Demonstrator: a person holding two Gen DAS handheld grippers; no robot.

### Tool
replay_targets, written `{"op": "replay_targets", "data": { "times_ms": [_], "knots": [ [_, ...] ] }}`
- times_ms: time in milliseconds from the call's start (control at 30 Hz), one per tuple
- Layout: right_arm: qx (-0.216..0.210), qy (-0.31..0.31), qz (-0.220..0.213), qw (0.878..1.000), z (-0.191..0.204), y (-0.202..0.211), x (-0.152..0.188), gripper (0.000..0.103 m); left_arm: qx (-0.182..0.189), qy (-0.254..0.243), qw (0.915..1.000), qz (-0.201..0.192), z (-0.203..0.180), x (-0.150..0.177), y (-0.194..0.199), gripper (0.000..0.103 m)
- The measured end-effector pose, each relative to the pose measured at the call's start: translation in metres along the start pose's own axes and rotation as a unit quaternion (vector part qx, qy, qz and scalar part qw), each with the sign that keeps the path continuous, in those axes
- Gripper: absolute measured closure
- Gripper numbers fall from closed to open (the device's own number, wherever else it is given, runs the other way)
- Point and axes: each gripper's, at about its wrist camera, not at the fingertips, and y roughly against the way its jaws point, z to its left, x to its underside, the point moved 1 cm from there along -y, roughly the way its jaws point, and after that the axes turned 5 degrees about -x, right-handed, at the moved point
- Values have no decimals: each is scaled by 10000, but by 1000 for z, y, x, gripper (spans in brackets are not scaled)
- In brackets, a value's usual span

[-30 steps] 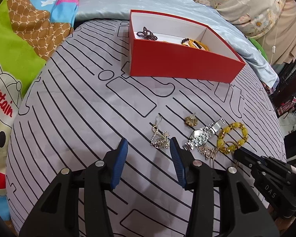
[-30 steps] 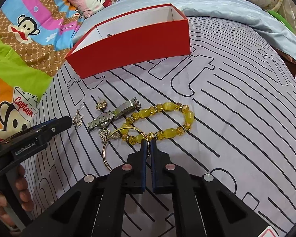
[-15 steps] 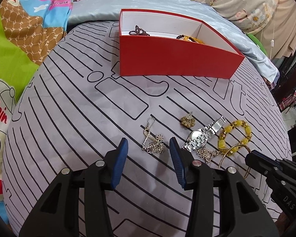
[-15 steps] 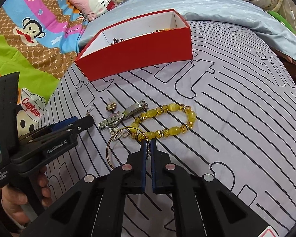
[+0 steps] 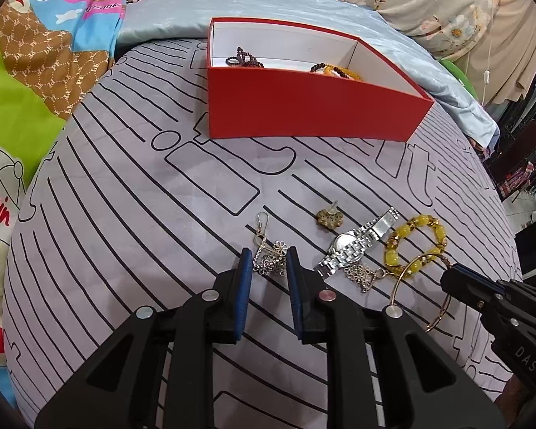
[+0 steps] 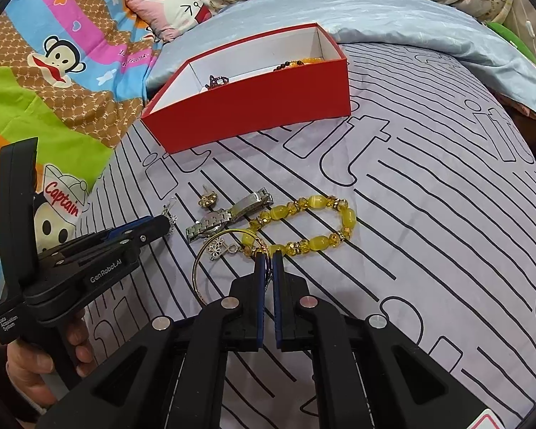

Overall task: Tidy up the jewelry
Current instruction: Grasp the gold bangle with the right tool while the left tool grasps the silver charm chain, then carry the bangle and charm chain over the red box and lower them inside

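Observation:
A red box [image 5: 303, 107] with a white inside holds a dark beaded piece [image 5: 243, 60] and an orange bracelet [image 5: 334, 70]; it also shows in the right wrist view [image 6: 261, 103]. On the grey sheet lie a silver flower chain [image 5: 268, 257], a small brooch [image 5: 328, 217], a silver watch [image 5: 357, 246], a yellow bead bracelet [image 6: 303, 225] and a thin gold bangle [image 6: 203, 268]. My left gripper [image 5: 267, 255] is open, its fingers on either side of the silver flower chain. My right gripper [image 6: 267, 259] is shut on the gold bangle's rim, low over the sheet.
The grey line-patterned sheet [image 6: 428, 232] covers a bed. A colourful cartoon blanket [image 6: 46, 71] lies to the left, a light blue quilt [image 6: 393, 18] and a pink pillow [image 6: 175, 10] behind the box. The bed edge drops off at the right [image 5: 511, 186].
My left gripper has moved forward and down to the silver flower chain and narrowed around it. The right gripper stays shut on the bangle and has lifted slightly.

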Motion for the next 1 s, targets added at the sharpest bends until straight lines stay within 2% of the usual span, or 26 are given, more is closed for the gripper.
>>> {"op": "replay_targets", "data": {
  "times_ms": [533,1000],
  "knots": [
    [-141,124,-464,9987,11,34,-25,100,391,96,9981,-472,-1,-29,59,84],
    [-191,404,-1169,9921,17,58,-95,100,383,9,9935,-1069,-9,-94,86,84]
  ]
}}
